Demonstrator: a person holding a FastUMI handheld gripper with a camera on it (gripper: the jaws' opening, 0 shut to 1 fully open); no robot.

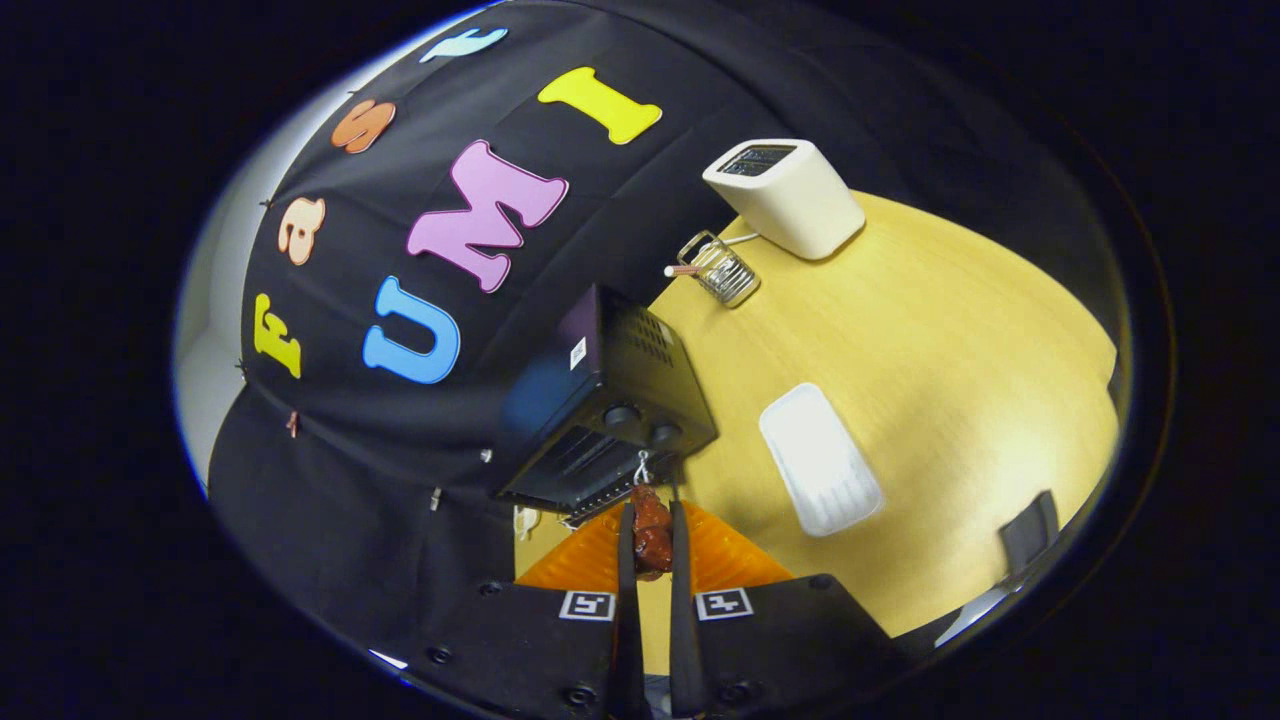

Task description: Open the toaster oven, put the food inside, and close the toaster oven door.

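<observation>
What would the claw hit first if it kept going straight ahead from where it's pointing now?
Probably the toaster oven: its front sits just beyond the fingers. The claw is shut on a reddish-brown piece of food, so the food would likely touch first. Depth is unclear.

Toaster oven (610, 405) was black. Food (651, 535) just in front of it was reddish-brown, over a ribbed orange mat (730, 555). Tray (820, 460) right of the oven was white, toaster (785, 195) behind it cream. Table (950, 350) was light yellow woodgrain.
</observation>
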